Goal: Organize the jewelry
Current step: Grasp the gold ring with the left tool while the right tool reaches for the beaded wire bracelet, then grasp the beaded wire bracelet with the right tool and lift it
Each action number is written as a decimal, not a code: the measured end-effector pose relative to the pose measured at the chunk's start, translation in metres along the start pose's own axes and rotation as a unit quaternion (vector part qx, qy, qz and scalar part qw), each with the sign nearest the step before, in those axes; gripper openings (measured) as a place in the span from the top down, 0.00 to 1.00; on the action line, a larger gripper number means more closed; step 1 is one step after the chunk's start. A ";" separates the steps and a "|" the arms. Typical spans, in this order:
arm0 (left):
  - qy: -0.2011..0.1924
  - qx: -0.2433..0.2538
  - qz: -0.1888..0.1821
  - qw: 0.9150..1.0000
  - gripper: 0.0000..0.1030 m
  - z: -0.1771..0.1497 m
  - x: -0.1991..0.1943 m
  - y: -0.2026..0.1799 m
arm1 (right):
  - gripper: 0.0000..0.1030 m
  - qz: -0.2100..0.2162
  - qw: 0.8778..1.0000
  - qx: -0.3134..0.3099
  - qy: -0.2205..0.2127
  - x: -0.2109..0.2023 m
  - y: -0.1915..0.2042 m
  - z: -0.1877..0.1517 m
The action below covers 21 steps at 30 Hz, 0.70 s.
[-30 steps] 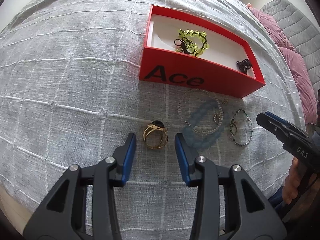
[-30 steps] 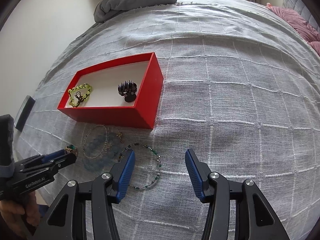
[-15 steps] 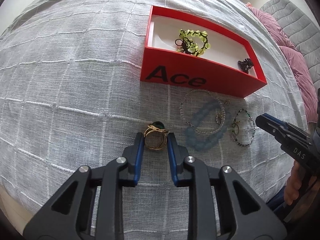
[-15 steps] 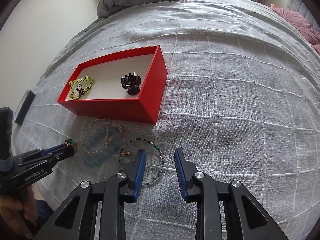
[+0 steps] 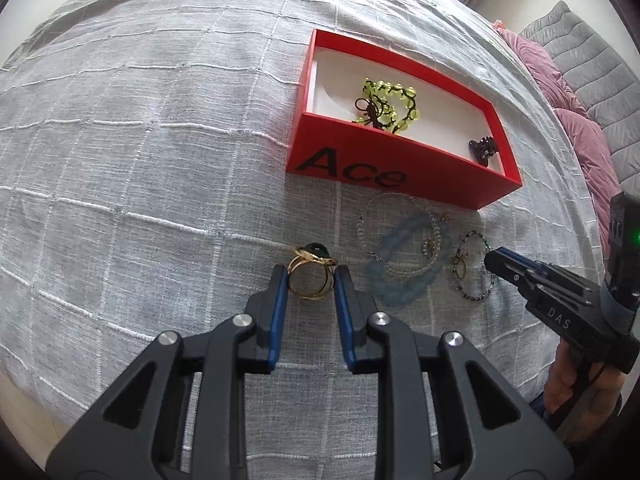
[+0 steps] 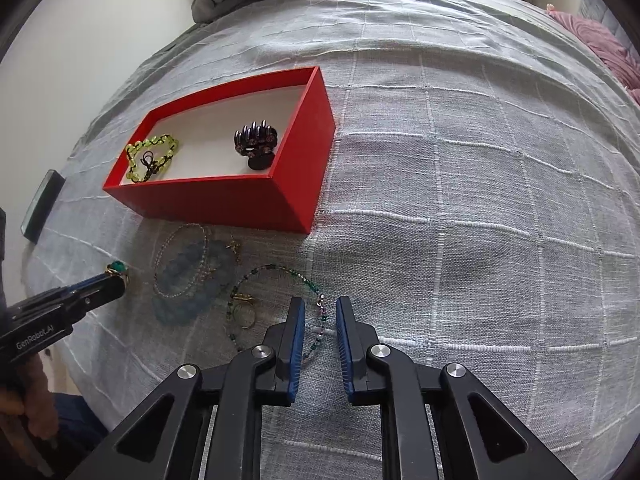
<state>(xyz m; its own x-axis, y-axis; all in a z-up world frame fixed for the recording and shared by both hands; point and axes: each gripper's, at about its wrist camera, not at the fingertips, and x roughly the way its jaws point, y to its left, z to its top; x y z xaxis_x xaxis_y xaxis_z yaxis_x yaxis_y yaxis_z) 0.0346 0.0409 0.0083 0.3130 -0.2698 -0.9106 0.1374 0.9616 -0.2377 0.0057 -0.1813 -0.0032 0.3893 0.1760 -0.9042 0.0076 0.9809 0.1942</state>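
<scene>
While a grey checked bedspread (image 5: 160, 160) covers the bed, one red box (image 5: 400, 178) lettered "Ace" holds one yellow-green bracelet (image 5: 390, 102) and one dark hair claw (image 6: 255, 142). The left tool (image 5: 311, 280), marked "GenRobot.AI", closes around one gold ring (image 5: 312, 280); the right tool (image 6: 319, 320), marked "DAS", narrowly straddles a green beaded bracelet (image 6: 312, 282).

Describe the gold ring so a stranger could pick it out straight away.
Start at the red box on the grey bedspread. In front of its printed side lies a row of jewelry; the gold ring is at the left end, between the fingers of the left hand-held gripper. Unlike the beaded bracelets beside it, it is solid metal with a dark green stone.
</scene>
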 end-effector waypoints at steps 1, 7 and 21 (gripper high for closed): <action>0.001 0.000 -0.001 1.000 0.76 0.000 0.000 0.001 | 0.84 -0.003 1.000 -0.007 0.001 0.002 0.003 -0.001; 0.000 0.000 -0.003 1.000 0.75 0.001 -0.001 -0.001 | 0.94 -0.035 0.999 -0.041 -0.005 0.009 0.018 -0.001; -0.009 -0.009 -0.015 1.000 0.76 0.004 -0.012 0.011 | 0.96 0.060 0.993 -0.045 -0.091 -0.040 0.027 0.003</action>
<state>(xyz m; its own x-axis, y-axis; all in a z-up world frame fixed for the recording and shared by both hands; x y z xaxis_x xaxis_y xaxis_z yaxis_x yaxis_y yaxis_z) 0.0366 0.0545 0.0178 0.3256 -0.2999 -0.8967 0.1305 0.9535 -0.2716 -0.0075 -0.1619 0.0396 0.5417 0.2826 -0.7917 -0.1278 0.9585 0.2547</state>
